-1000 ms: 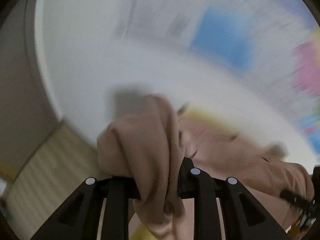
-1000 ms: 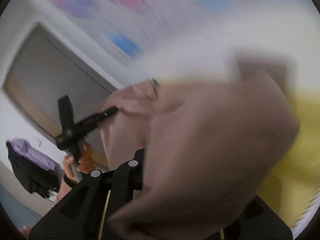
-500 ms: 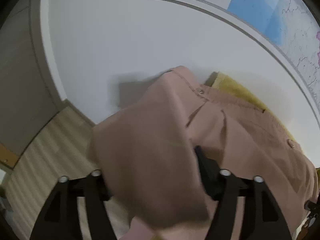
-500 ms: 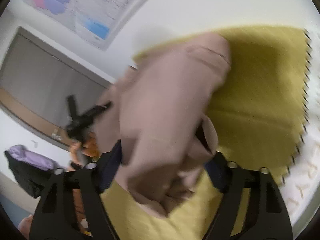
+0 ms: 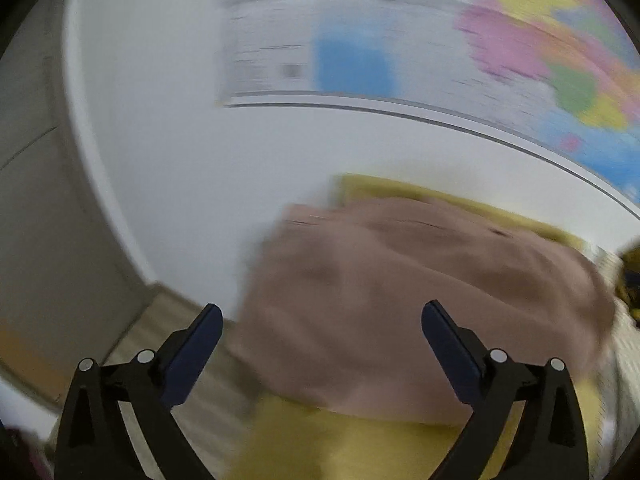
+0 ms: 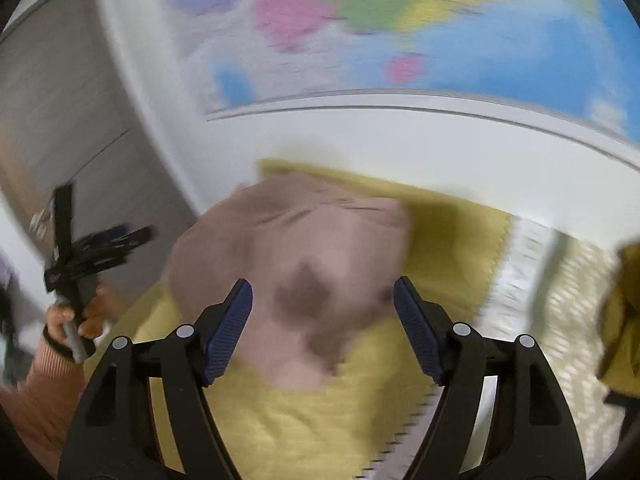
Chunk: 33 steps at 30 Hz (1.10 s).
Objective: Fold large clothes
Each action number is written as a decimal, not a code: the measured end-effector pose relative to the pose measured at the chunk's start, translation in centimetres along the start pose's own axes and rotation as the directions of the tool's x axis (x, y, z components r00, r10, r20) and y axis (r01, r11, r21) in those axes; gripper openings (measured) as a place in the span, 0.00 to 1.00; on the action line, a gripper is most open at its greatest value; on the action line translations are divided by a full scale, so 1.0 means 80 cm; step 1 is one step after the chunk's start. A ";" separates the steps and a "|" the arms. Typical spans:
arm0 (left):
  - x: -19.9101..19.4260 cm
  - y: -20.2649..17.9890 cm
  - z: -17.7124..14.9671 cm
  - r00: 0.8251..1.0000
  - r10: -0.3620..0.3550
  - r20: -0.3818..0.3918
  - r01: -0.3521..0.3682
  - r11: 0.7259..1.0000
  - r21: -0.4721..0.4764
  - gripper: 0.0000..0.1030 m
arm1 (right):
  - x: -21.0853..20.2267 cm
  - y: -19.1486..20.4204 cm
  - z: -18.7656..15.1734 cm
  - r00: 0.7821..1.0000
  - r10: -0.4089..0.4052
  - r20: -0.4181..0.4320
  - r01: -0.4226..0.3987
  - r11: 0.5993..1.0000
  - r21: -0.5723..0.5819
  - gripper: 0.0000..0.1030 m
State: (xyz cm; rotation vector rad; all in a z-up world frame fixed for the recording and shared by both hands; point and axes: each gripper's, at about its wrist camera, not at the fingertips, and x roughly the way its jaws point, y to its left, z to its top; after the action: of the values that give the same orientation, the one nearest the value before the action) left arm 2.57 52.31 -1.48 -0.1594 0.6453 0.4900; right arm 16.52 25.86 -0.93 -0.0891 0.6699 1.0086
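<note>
A dusty-pink garment (image 5: 420, 300) lies folded in a heap on a mustard-yellow cloth (image 5: 360, 440). It also shows in the right wrist view (image 6: 304, 264) on the yellow cloth (image 6: 452, 248). My left gripper (image 5: 320, 328) is open and empty, just in front of the garment. My right gripper (image 6: 322, 300) is open and empty, over the garment's near edge. The left gripper (image 6: 108, 240) shows from the side in the right wrist view, held by a hand. Both views are motion-blurred.
A white wall with a coloured map (image 5: 500, 40) stands behind the cloth. A cream patterned cover (image 6: 568, 300) lies to the right of the yellow cloth, with another mustard item (image 6: 624, 312) at the far right. Wooden floor (image 5: 132, 340) lies at left.
Both grippers have opened and let go of the pink garment, which has dropped onto the yellow cloth. Both grippers have drawn back from it.
</note>
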 end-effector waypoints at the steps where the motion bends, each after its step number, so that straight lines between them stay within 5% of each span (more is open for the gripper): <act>1: 0.003 -0.015 -0.005 1.000 -0.018 -0.008 0.019 1.000 0.013 0.94 | 0.006 0.003 -0.004 1.000 0.001 -0.009 -0.001 1.000 -0.019 0.68; 8: 0.015 -0.070 -0.036 0.995 -0.078 -0.067 0.081 0.996 0.042 0.94 | 0.092 -0.003 -0.022 0.985 0.013 -0.175 -0.005 0.999 0.047 0.65; 18: -0.038 -0.087 -0.063 0.999 0.009 -0.036 -0.010 0.999 -0.035 0.94 | 0.006 0.042 -0.054 0.998 -0.058 -0.035 0.054 0.995 -0.085 0.93; 33: -0.102 -0.091 -0.108 0.998 0.040 -0.057 -0.048 0.990 -0.131 0.94 | -0.054 0.086 -0.105 0.997 -0.071 0.035 0.075 0.988 -0.136 0.95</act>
State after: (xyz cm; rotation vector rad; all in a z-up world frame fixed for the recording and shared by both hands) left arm -4.14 40.26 -3.38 -0.2852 0.6703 0.5731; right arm 5.41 23.29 -3.65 -0.2176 0.5657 0.9828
